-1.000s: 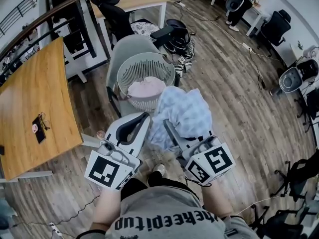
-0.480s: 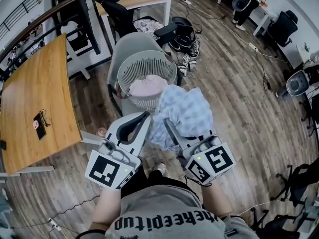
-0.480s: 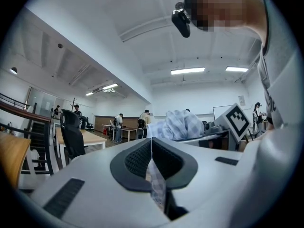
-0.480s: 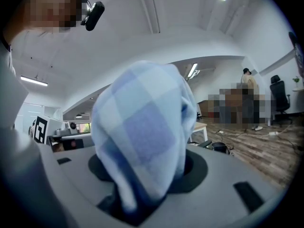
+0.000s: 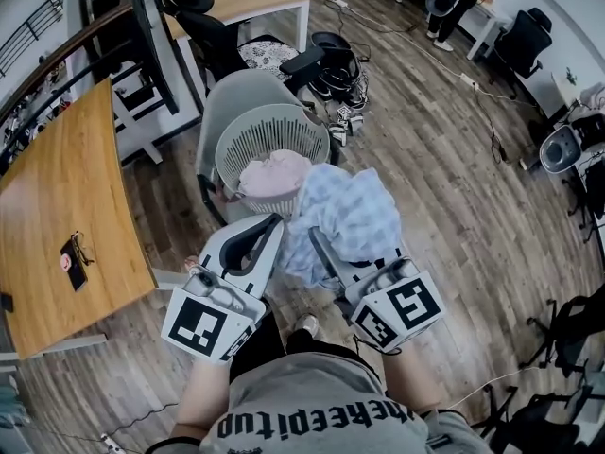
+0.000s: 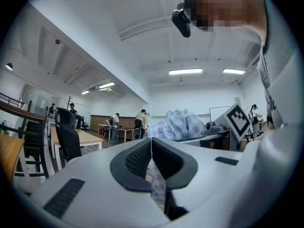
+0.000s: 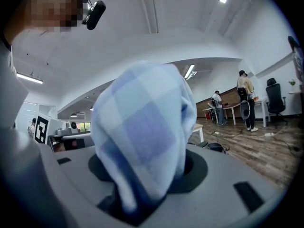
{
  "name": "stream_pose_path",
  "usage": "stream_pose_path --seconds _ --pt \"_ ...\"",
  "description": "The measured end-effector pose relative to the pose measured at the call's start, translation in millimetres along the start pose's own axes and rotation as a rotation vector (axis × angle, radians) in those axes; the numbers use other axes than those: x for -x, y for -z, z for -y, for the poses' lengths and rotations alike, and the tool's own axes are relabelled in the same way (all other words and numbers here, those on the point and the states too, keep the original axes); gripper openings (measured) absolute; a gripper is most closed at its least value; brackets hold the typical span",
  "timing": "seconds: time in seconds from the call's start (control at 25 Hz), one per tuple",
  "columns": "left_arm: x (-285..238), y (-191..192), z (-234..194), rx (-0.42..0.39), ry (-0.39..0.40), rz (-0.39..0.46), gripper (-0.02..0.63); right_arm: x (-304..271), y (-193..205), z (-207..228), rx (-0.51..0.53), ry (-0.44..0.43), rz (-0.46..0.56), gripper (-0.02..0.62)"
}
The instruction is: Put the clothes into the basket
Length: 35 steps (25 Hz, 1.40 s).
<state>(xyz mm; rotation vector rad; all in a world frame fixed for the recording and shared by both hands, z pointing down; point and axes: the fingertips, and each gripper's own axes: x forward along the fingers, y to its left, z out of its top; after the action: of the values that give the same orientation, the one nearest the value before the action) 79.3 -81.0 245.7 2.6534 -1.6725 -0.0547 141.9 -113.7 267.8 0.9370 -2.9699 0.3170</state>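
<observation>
Left hand-held gripper [image 5: 274, 225]: jaws pressed together on thin edge of blue checked cloth [image 5: 348, 218]. Right hand-held gripper [image 5: 317, 239]: pinching thick bunch of same cloth. Cloth held in air, just short of basket [image 5: 253, 135] (pink garment [image 5: 276, 172] inside) on chair [image 5: 238, 88]. Judged soft, light, droopy; grip bunched folds.
</observation>
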Motion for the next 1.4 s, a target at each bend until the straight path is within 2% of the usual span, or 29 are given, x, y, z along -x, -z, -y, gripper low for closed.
stream_pose_path --seconds 0.68,1.4 --pt "-19 3 -82 0.006 0.097 -0.015 0.017 -77 -2 3 -0.015 0.108 0.002 0.235" --pt "-29 4 -150 0.021 0.185 -0.018 0.017 -138 -3 -3 -0.025 0.207 0.008 0.236"
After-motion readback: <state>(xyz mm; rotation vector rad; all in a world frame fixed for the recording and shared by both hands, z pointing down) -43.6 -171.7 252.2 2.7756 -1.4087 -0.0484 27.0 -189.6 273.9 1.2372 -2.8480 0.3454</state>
